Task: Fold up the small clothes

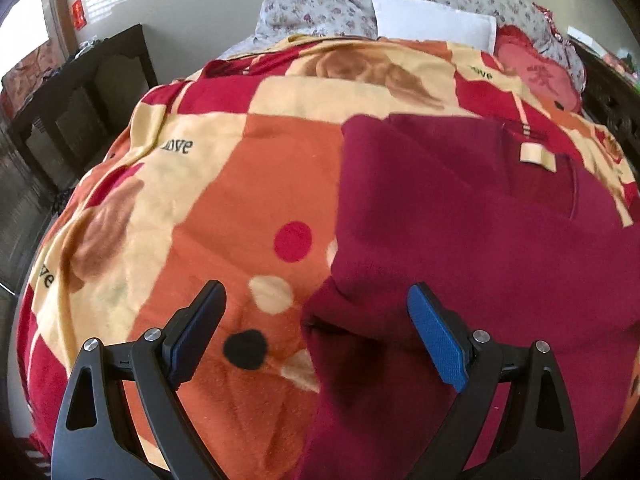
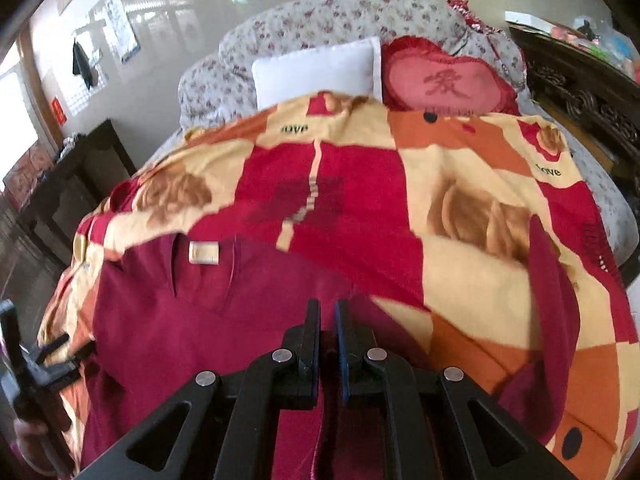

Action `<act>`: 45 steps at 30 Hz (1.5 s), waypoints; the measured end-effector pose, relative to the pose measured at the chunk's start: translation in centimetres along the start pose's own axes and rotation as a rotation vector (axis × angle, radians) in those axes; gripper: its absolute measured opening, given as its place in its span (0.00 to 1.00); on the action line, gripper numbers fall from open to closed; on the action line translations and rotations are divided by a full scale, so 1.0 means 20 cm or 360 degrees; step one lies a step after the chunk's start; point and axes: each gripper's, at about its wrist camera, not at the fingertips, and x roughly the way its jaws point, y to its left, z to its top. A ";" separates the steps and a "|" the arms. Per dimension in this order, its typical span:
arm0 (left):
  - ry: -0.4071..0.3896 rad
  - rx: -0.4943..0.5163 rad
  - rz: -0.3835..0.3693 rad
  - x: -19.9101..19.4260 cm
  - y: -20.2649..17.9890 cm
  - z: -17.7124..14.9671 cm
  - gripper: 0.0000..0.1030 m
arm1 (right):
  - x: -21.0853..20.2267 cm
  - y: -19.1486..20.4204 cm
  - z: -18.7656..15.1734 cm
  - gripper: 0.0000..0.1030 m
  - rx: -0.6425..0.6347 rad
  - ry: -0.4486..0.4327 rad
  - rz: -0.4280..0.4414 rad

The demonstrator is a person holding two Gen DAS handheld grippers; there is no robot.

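- At the far left, a dark wooden cabinet [image 1: 84, 92] stands against the wall beside the bed.
- The patterned blanket [image 1: 224, 184] in red, orange and cream covers the bed, with the word "love" printed on it in several places.
- The left gripper [image 1: 316, 316] hovers over the blanket with its jaws spread wide; nothing is between them, and the left edge of the garment lies just under the blue pad [image 1: 438, 344].
- The maroon garment [image 1: 460, 240] lies spread flat on the blanket, with a cream label [image 1: 534, 155] near its collar, on the side far from the grippers.
- The right gripper [image 2: 328, 312] has its jaws pressed together, pinching a fold of the maroon garment's near edge.
- Behind the blanket, a white pillow [image 2: 316, 70] leans on a flowered quilt [image 2: 320, 16].
- To the right of it sits a red heart-shaped cushion [image 2: 444, 80].
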 end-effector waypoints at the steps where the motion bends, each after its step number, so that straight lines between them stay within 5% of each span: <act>1: 0.0006 -0.0003 0.0006 0.02 0.00 0.00 0.90 | -0.01 -0.01 0.00 0.06 0.0006 -0.0021 0.0012; 8: 0.0084 -0.0111 -0.0045 0.12 0.08 -0.05 0.91 | 0.08 -0.12 -0.08 0.12 0.0010 0.0077 -0.0269; 9: 0.0080 -0.0118 -0.0050 0.12 0.08 -0.05 0.91 | 0.02 -0.08 -0.07 0.14 0.0018 -0.0001 -0.0161; 11: 0.0081 -0.0131 -0.0073 0.11 0.11 -0.06 0.91 | -0.05 0.03 -0.06 0.40 -0.0027 -0.0071 0.0023; 13: 0.0086 -0.0140 -0.0089 0.10 0.13 -0.07 0.91 | -0.04 0.23 -0.03 0.55 -0.0174 -0.0046 0.0267; 18: 0.0074 -0.0126 -0.0098 0.03 0.17 -0.11 0.91 | 0.20 0.81 0.01 0.55 -0.0571 0.0069 0.0607; 26: 0.0016 -0.0018 0.0063 -0.04 0.30 -0.18 0.91 | 0.63 1.30 0.03 0.55 -0.0956 0.0230 0.0698; 27: 0.0012 -0.0018 0.0072 -0.04 0.32 -0.18 0.91 | 0.68 1.33 0.01 0.51 -0.0982 0.0269 0.0690; 29: 0.0008 -0.0044 0.0069 -0.03 0.35 -0.17 0.91 | 0.74 1.37 -0.01 0.04 -0.1011 0.0336 0.0697; 41: -0.0097 -0.0130 0.0013 -0.10 0.35 -0.04 0.91 | 0.80 1.56 0.01 0.05 -0.0868 0.0227 0.0679; 42: -0.0119 -0.0125 0.0001 -0.12 0.33 -0.02 0.91 | 0.76 1.52 0.01 0.07 -0.0835 0.0220 0.0688; 44: -0.0145 -0.0105 -0.0029 -0.13 0.29 0.01 0.91 | 0.64 1.40 0.01 0.33 -0.0774 0.0168 0.0651; 45: -0.0147 -0.0092 -0.0043 -0.13 0.27 0.02 0.91 | 0.54 1.29 0.00 0.36 -0.0718 0.0116 0.0638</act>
